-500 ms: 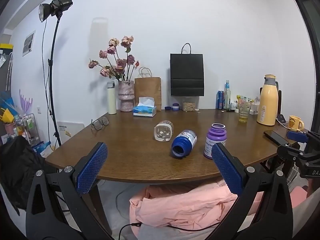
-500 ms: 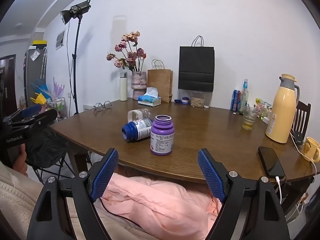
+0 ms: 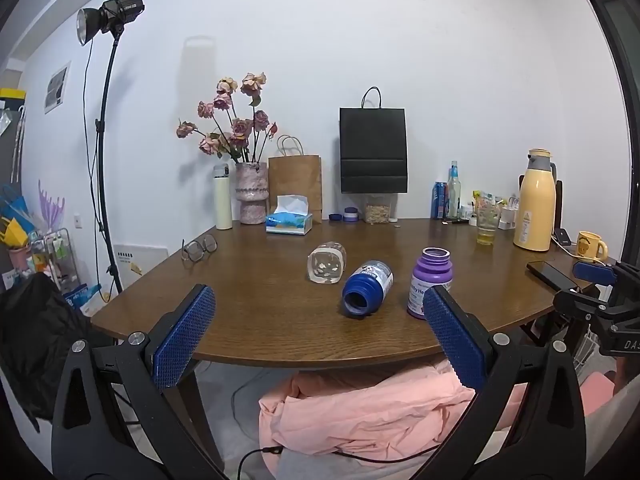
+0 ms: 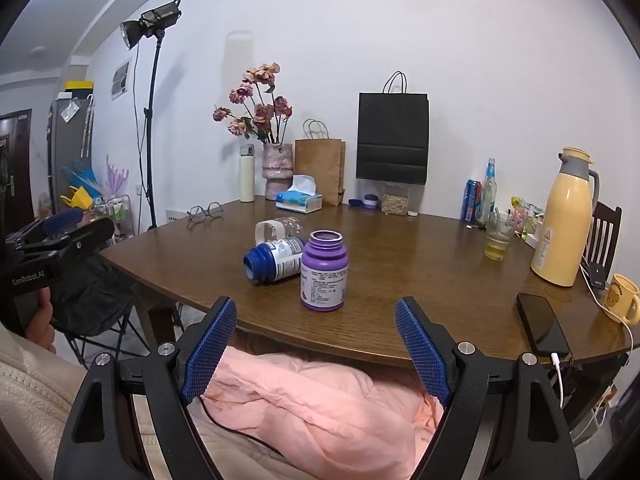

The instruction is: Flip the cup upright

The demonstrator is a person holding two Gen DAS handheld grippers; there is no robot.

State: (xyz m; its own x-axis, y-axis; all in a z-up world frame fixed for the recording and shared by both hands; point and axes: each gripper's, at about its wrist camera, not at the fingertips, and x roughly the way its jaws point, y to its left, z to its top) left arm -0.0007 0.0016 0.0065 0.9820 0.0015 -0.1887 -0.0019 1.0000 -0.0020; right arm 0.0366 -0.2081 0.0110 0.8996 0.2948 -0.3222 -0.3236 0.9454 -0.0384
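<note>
Three containers sit near the front of the brown table (image 3: 256, 304). A clear cup (image 3: 327, 266) lies on its side with its base towards me. Beside it a blue bottle (image 3: 366, 292) also lies tipped, its open mouth facing me. A purple bottle (image 3: 431, 276) stands upright, mouth up. My left gripper (image 3: 318, 292) is open, held short of the table's front edge and holding nothing. My right gripper (image 4: 316, 304) is open too, in front of the purple bottle (image 4: 324, 272) and apart from it. In the right wrist view, the blue bottle (image 4: 274, 262) partly hides the clear cup (image 4: 278, 229).
A black phone (image 4: 542, 322), a yellow mug (image 4: 622, 298), a yellow thermos (image 4: 566, 220) and a glass of liquid (image 4: 498, 238) stand on the right. Spectacles (image 3: 199, 246), a tissue box (image 3: 289, 222), a vase and paper bags sit behind. Pink cloth (image 3: 368, 416) lies below the table edge.
</note>
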